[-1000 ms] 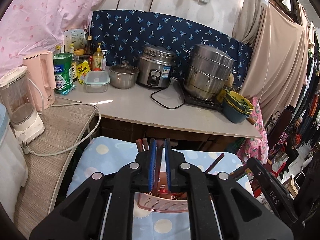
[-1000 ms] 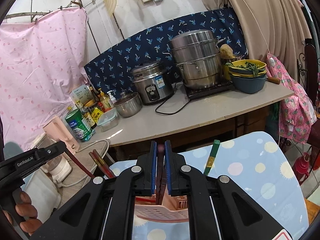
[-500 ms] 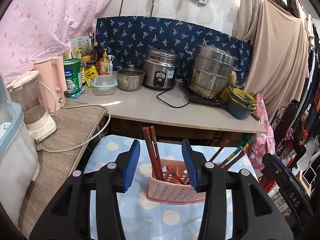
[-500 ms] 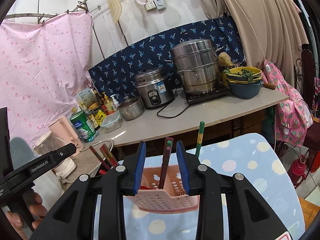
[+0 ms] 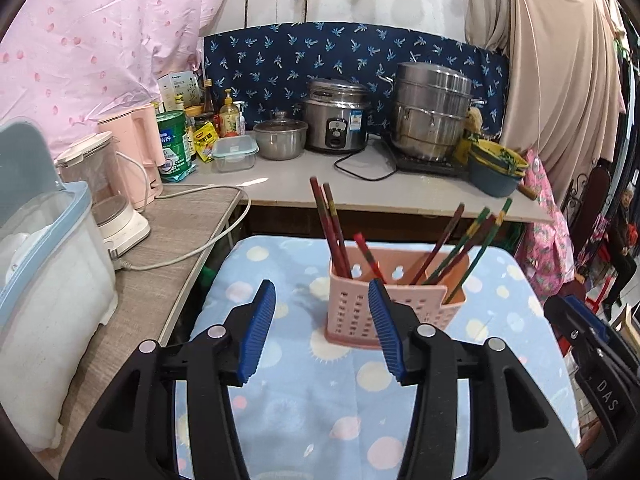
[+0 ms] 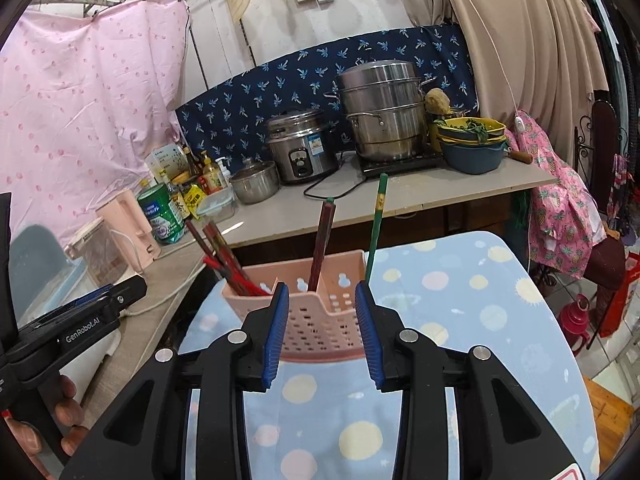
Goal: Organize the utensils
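Observation:
A pink perforated basket [image 5: 360, 316] stands on the blue dotted cloth [image 5: 300, 400]. Red chopsticks [image 5: 328, 224] lean in its left part, and red and green ones [image 5: 472, 240] lean to the right. My left gripper [image 5: 321, 292] hangs just in front of the basket, its jaws opening with nothing between them. In the right wrist view the basket [image 6: 320, 320] shows behind my right gripper [image 6: 321, 288], which is open and empty. A dark red chopstick [image 6: 322, 240] and a green chopstick [image 6: 376, 224] stand upright in it.
Behind runs a counter [image 5: 304, 184] with a rice cooker [image 5: 336, 120], steamer pot [image 5: 432, 112], stacked bowls [image 5: 496, 168] and bottles. A side table [image 5: 176, 248] on the left holds a blender [image 5: 108, 200], pink kettle, plastic bin and a cable. A hand [image 6: 64, 400] holds the left gripper.
Both grippers were shut on chopsticks over the basket. They have opened, let them go and drawn back; the chopsticks now stand in the basket.

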### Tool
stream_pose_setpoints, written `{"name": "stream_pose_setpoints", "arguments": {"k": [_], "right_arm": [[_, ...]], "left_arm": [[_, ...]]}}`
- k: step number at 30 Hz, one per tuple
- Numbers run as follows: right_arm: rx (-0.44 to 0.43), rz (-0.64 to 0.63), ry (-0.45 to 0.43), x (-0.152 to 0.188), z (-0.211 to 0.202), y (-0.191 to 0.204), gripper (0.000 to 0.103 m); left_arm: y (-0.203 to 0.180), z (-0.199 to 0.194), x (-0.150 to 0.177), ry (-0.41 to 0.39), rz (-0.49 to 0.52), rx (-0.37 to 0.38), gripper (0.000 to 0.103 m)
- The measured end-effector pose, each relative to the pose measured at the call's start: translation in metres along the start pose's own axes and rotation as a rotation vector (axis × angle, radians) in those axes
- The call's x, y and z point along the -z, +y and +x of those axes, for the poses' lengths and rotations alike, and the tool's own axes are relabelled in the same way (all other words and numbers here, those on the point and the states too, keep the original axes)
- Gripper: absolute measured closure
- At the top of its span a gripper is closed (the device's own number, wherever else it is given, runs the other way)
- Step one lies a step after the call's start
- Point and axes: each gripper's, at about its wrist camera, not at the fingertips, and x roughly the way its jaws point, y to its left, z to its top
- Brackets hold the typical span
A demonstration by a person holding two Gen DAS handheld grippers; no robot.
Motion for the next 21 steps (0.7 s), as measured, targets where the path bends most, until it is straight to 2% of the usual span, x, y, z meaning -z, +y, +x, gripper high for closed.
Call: {"name": "stream_pose_setpoints", "arguments": {"k": [9,17,21], "right_arm": [[0.022,-0.045,0.016,0.028,-0.022,0.008,0.062],[0.01,-0.039,0.051,0.051,-0.032,0.007,0.058],[0.017,-0.052,0.064,0.061,-0.035,0.008,0.055]], "left_arm": [[0.0,-0.012,0.039,0.069,0.018,-0.012,0.056],[-0.001,-0.022,0.069,0.096,0.019,-0.027,0.041],[0.0,-0.024,0.077,0.109,0.018,-0.029,0.036]]}}
